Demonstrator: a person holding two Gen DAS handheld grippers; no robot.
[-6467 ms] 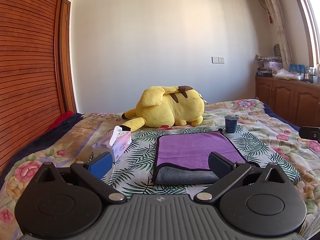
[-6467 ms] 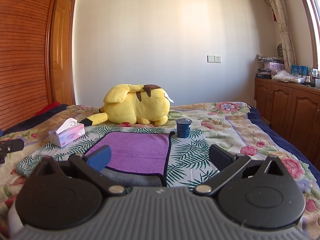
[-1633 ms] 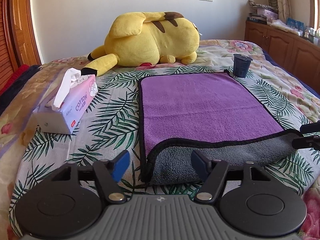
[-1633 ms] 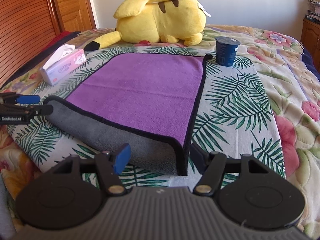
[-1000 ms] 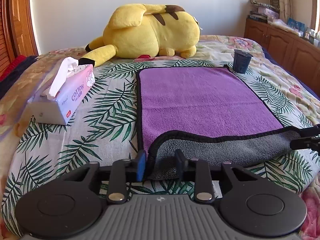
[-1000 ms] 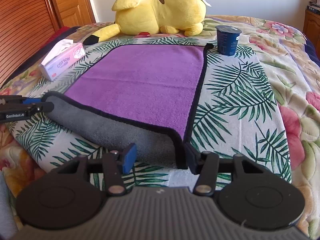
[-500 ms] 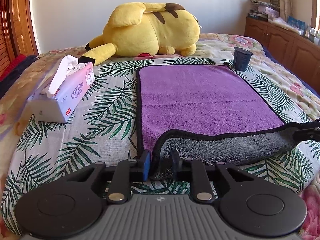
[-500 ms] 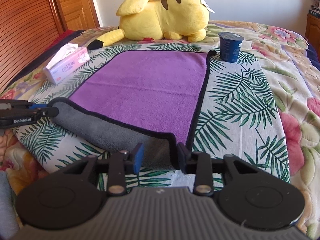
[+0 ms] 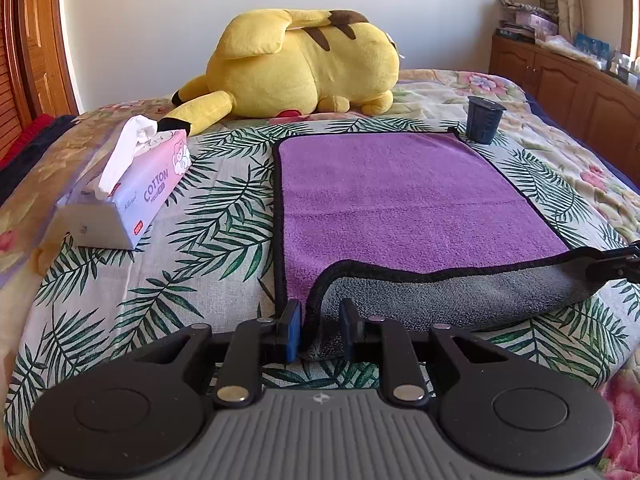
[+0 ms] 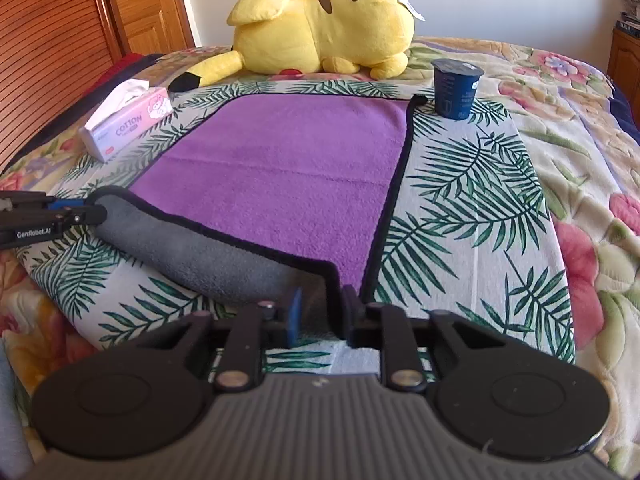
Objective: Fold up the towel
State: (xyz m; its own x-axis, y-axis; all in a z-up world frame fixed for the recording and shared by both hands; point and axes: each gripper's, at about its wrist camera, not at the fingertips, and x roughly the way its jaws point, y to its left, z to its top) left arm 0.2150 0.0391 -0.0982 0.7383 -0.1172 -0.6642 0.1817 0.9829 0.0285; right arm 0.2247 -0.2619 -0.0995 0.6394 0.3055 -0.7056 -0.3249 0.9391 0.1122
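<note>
A bed [image 9: 224,216] covered by a palm-leaf cloth over a floral quilt is seen in both wrist views. At the far left a slatted wooden wardrobe front [image 10: 48,60] and a wooden door [image 10: 148,4] are shown; a white wall is seen behind the bed, and wooden cabinets [image 9: 560,80] with clutter on top are placed along the right side.

Toward the left of the bed a pink tissue box [image 9: 124,196] is laid, well apart from the towel. Behind it, at the head of the bed, a yellow plush toy [image 9: 304,64] is stretched out. The purple towel [image 9: 392,200] is spread flat in the middle of the palm-leaf cloth, with its near edge turned up so that the grey underside is exposed. At its far right corner a dark blue cup [image 10: 456,88] is stood, just beside the black hem.

The near left corner of the towel is clamped between the fingers of the left gripper [image 9: 320,330], and the near right corner is clamped by the right gripper [image 10: 320,316]. Nothing is laid on the purple surface between the held edge and the far hem.
</note>
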